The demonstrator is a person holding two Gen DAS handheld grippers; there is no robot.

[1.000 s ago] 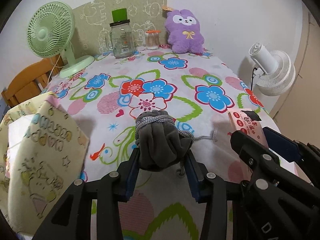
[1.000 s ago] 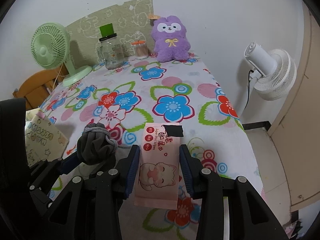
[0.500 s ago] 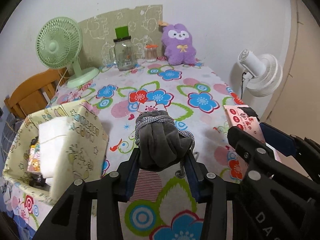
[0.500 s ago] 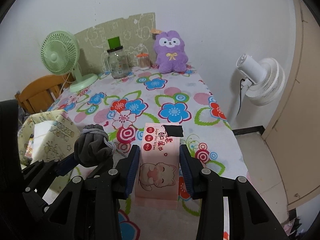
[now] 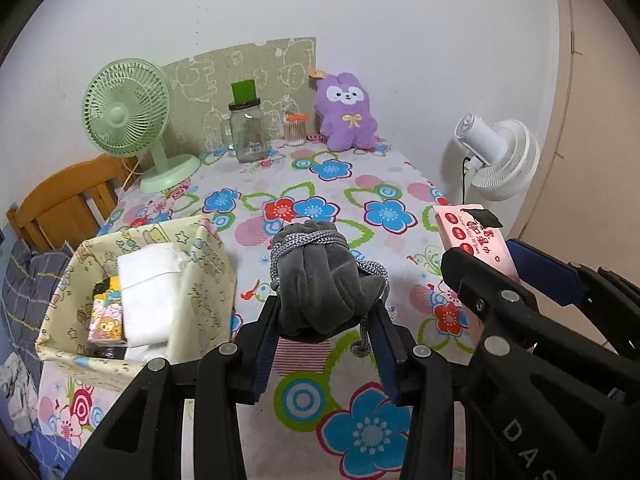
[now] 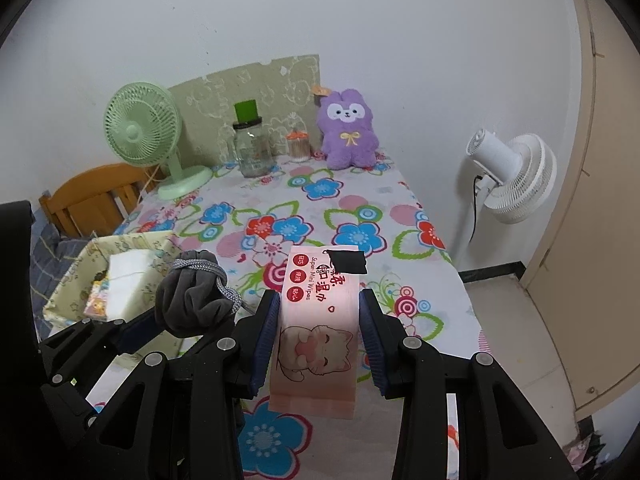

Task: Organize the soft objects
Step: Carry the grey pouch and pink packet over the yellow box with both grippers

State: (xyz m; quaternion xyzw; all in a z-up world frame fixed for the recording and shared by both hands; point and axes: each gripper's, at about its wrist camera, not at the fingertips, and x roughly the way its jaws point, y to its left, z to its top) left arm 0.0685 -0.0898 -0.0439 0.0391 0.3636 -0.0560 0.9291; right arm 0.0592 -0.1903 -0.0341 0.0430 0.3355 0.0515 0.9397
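Above the floral tablecloth point(image 5: 332, 168), left tool point(image 5: 324, 322) pinches a velvety grey pouch point(image 5: 320, 276); right tool point(image 6: 318, 326) pinches a flat pink wipes pack point(image 6: 316, 320).

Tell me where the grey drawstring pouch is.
The grey drawstring pouch is clamped in the left hand-held gripper, above the tablecloth, right of the fabric bin.

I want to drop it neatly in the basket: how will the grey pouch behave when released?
The grey pouch bulges over the left claw, so it is probably soft and will slump. Its loose cord dangles and may snag. It likely won't roll.
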